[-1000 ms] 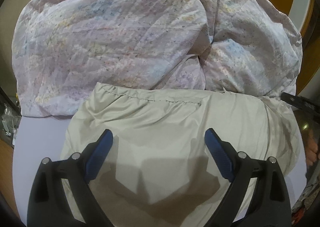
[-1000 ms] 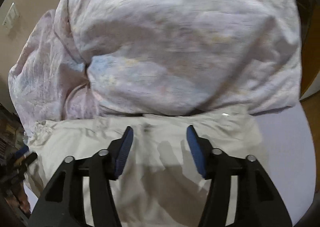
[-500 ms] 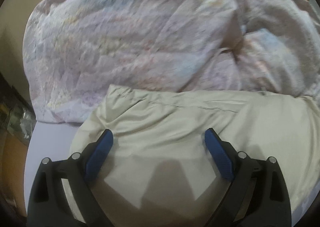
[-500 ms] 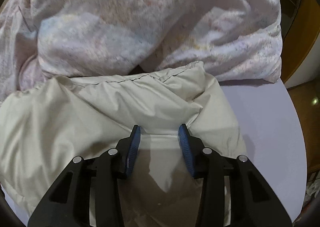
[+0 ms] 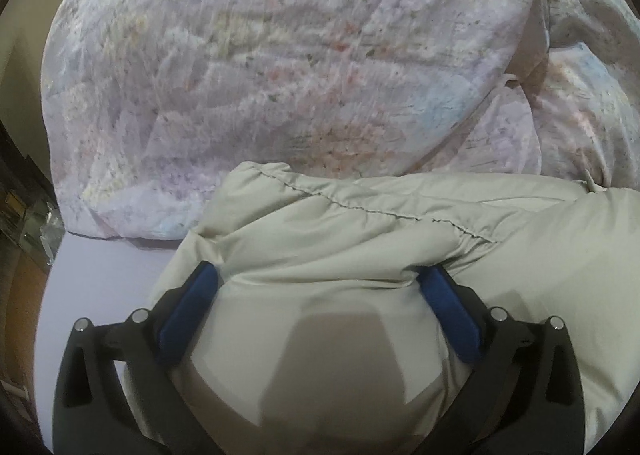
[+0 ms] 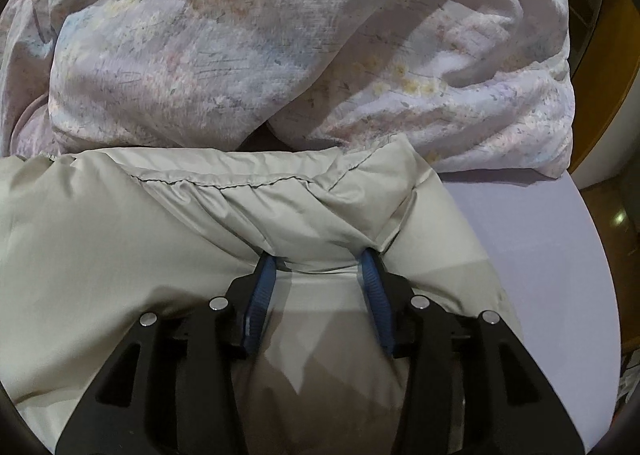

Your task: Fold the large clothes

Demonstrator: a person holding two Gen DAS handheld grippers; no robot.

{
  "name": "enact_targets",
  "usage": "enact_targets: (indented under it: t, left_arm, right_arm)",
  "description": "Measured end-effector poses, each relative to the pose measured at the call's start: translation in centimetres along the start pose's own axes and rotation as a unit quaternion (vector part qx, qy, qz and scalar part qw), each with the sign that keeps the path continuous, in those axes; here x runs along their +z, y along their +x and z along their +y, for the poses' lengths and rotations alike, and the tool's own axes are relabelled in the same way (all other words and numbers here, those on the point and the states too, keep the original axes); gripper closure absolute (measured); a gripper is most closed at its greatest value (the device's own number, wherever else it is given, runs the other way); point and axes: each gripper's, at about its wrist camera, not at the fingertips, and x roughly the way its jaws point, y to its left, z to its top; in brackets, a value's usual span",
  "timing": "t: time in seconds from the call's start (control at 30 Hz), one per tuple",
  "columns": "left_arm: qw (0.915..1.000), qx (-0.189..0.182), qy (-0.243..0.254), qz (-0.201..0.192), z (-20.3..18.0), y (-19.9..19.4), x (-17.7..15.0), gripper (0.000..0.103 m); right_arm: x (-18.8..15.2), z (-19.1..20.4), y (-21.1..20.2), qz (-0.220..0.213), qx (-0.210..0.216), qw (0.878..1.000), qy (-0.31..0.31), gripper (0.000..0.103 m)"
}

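Note:
A puffy beige jacket (image 5: 360, 223) lies on the lavender table (image 5: 104, 267), its stitched hem running across both views. My left gripper (image 5: 318, 273) stands very wide and its jaws are opening; both blue fingertips (image 5: 206, 279) dig into the padding near the jacket's left end, with a bulge of cloth between them. In the right wrist view my right gripper (image 6: 317, 257) is about half wide and its jaws are opening; its tips sink into the beige jacket (image 6: 160, 235) near the right end, over a flat strip of cloth that the pads do not squeeze.
A big crumpled floral quilt (image 5: 280, 55) (image 6: 240, 35) is heaped right behind the jacket, touching its far hem. Bare lavender table (image 6: 540, 255) shows at the right, with its rounded edge and wooden floor (image 6: 608, 211) beyond.
Both grippers have come down onto the jacket and their tips now press into the padding. The right jaws stand narrower than a second ago.

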Motion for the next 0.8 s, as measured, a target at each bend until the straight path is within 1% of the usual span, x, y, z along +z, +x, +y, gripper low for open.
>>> enact_targets:
  t: [0.17,0.33,0.57,0.8]
  left_arm:
    - [0.9998,-0.014,-0.009,-0.006,0.5,0.6,-0.4,0.002]
    - [0.9996,-0.019,-0.015,-0.013,0.6,1.1,-1.0,0.002]
    - [0.9993,-0.027,-0.022,-0.015,0.7,2.2,-1.3,0.002]
    - [0.9986,-0.038,-0.031,-0.018,1.0,3.4,-2.5,0.002]
  right_arm:
    - [-0.5,-0.1,0.5,-0.024,-0.005,1.000,-0.002,0.054]
    - [-0.6,0.0,0.9,-0.039,-0.012,0.999,-0.005,0.053]
    - [-0.6,-0.5,1.7,-0.047,-0.008,0.999,0.000,0.052]
    - [-1.0,-0.9,2.1,-0.058,-0.003,0.998,0.005,0.052]
